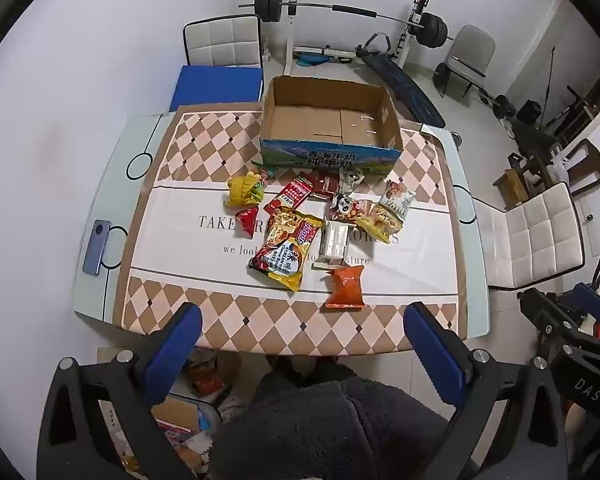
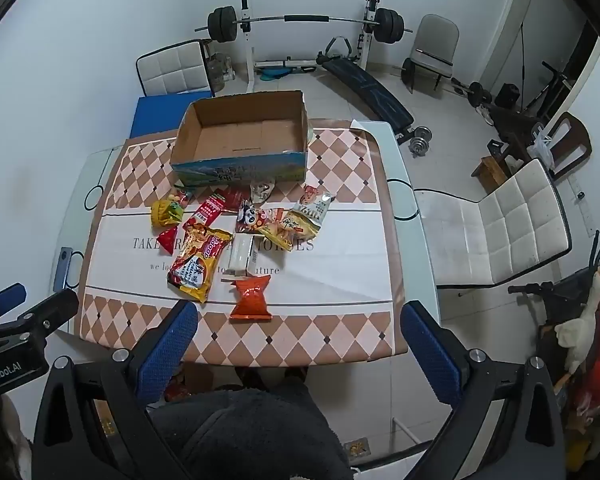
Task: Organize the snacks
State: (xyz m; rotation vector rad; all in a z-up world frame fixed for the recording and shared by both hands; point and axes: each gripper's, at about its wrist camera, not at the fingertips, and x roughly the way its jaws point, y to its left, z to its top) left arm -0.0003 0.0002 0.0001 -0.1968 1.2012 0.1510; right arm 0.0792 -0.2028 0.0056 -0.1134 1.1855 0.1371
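Snacks point(image 1: 300, 220) lie scattered mid-tabletop point(image 1: 100, 240), loose pile just in front of cardboard box point(image 1: 328, 120), which sits at the far edge, open and bare inside — likely the drop target. Left tool point(image 1: 300, 336) and right tool point(image 2: 300, 332) both hover wide, holding nothing, back at the near edge, well apart from the pile; probably staged before a first pick. Orange packet point(image 2: 251, 298) is nearest, slightly separate. Big yellow-red noodle bag point(image 1: 286, 252) lies flat, glossy, crinkly; white wrapped pack point(image 1: 334, 242) just beside it. Phone point(image 1: 98, 246) at left edge.
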